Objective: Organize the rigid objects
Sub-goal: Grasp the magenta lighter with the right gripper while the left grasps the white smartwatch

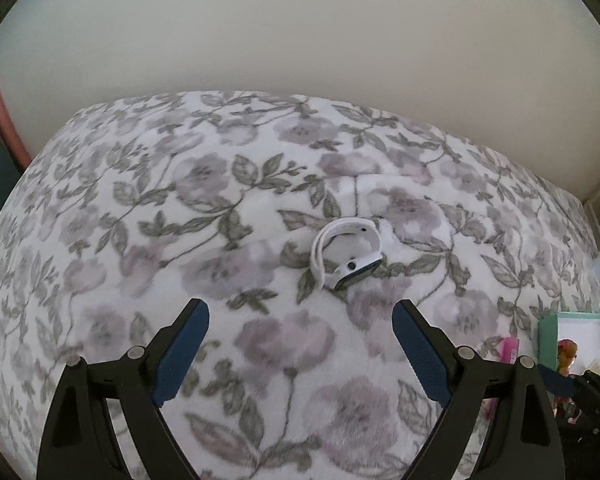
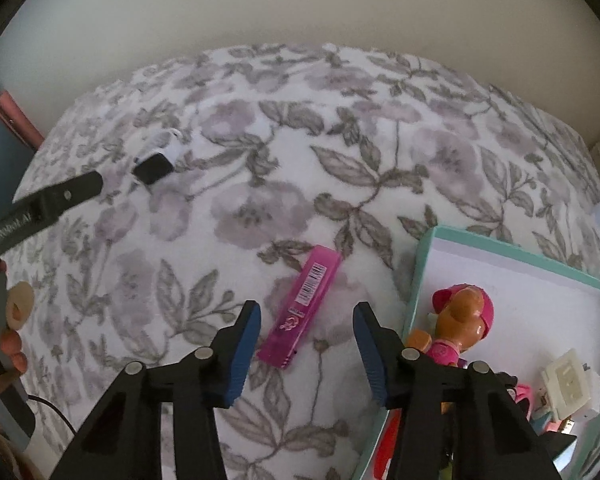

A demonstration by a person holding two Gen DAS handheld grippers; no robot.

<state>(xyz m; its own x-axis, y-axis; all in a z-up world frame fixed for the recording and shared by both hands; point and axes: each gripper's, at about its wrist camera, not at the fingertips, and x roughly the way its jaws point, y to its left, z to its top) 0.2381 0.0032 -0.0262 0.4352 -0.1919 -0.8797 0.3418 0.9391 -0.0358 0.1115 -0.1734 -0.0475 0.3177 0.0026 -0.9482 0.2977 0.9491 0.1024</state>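
While over the floral blanket [image 1: 148, 208], left hand-held gripper [image 1: 300, 320] spread wide, blue pads [image 1: 182, 354] well apart, nothing between them. Pointed at white smartwatch [image 1: 346, 254], which lies on its side on the blanket just ahead of the fingertips, slightly right of centre, untouched. Strap closed in a loop, dark face turned down toward the lower right. Seen also from right wrist view at far upper left [image 2: 156, 162], dark screen facing the camera, with 1 black finger of the left hand-held gripper [image 2: 66, 194] just beside it, not touching.

Right hand-held gripper [image 2: 306, 310] likewise open wide and empty. Pink flat pack [image 2: 302, 308] with a barcode label lying on the blanket between and just beyond the 2 fingertips, tilted, upper end leaning right, clear of both pads.

Teal-rimmed box [image 2: 516, 250] with white inside, at right, just beside the pink pack. Inside: toy pup figure [image 2: 460, 322] in pink hat and pink vest near the left wall, partly hidden by the right finger; cream plug-like block [image 2: 568, 382] at the lower right corner. Other small items below it too hidden to identify.

Plain pale wall [image 1: 300, 40] behind the blanket's far edge.
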